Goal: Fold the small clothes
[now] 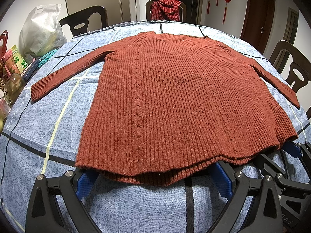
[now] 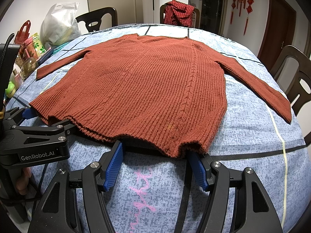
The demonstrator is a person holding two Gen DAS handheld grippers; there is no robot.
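Note:
A rust-red ribbed knit sweater (image 1: 175,97) lies flat on the blue patterned tablecloth (image 1: 136,203), collar at the far side, both sleeves spread outward. Its hem is nearest me. My left gripper (image 1: 153,169) is open wide at the hem's left part, and the knit edge covers the tips of its blue pads (image 1: 86,182). In the right wrist view the sweater (image 2: 145,89) fills the middle. My right gripper (image 2: 154,149) is also open, its blue pads (image 2: 113,167) at the hem's right corner, the fabric draped over their tips. Each gripper shows in the other's view: right gripper (image 1: 279,153), left gripper (image 2: 46,119).
A white bag (image 1: 41,31), jars and packets (image 1: 11,71) crowd the table's left edge. Dark chairs (image 2: 297,77) ring the table; the far one carries a red checked cloth (image 1: 165,7). Pink marks (image 2: 141,190) stain the cloth near me. A hand (image 2: 22,182) holds the left gripper's handle.

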